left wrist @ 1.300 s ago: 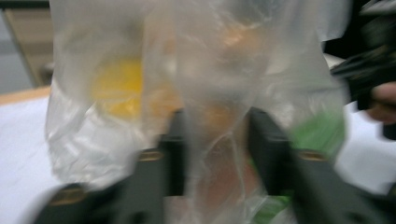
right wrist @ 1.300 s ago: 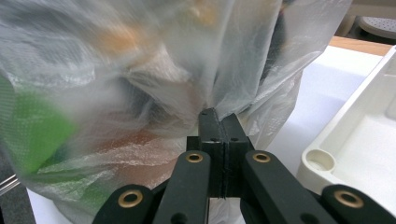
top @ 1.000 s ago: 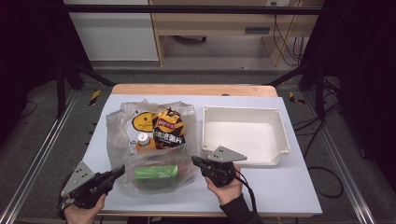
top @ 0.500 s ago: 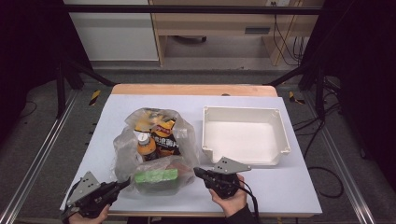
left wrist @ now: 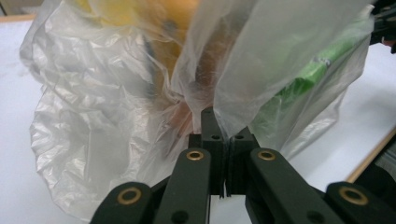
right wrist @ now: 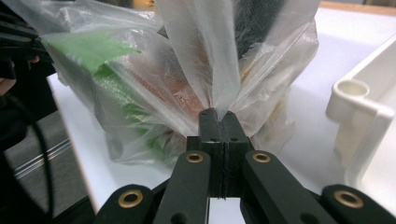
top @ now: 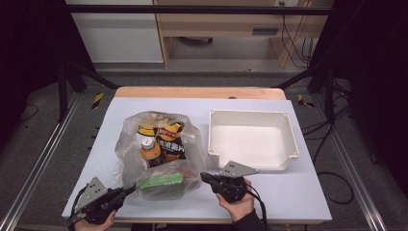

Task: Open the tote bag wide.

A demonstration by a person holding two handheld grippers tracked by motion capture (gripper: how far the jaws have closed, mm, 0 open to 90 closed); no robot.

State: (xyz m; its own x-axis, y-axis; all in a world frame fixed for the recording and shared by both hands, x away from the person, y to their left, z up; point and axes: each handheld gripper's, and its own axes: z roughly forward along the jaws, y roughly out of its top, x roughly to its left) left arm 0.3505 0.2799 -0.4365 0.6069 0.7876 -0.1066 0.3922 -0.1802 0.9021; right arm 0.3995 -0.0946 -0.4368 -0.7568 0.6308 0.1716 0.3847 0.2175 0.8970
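A clear plastic bag [top: 159, 154] full of groceries is seen on the white table [top: 298, 192], left of centre and towards the near edge. Its near end is gripped from both sides. The left gripper [top: 129, 191] is held at the near left corner of the bag, with its jaws pressed together on a fold of the film; in the left gripper view the plastic [left wrist: 233, 84] is seen rising straight out of the closed tips [left wrist: 219, 122]. The right gripper [top: 206, 177] is held at the near right side of the bag, and its jaws are likewise pinched shut on a pleat of the film [right wrist: 210, 56], which is drawn up taut from between the tips [right wrist: 218, 116] in the right gripper view.

Inside the bag, a green packet [top: 161, 181] is seen at the near end, between the two grippers. Behind it a bottle with an orange label and a white cap [top: 149, 149] is seen beside an orange-and-black snack pouch [top: 169, 139], and a yellow package [top: 146, 129] lies at the far end.

A white plastic bin [top: 293, 139] is placed to the right of the bag, just apart from it, and lies just beyond the right gripper.
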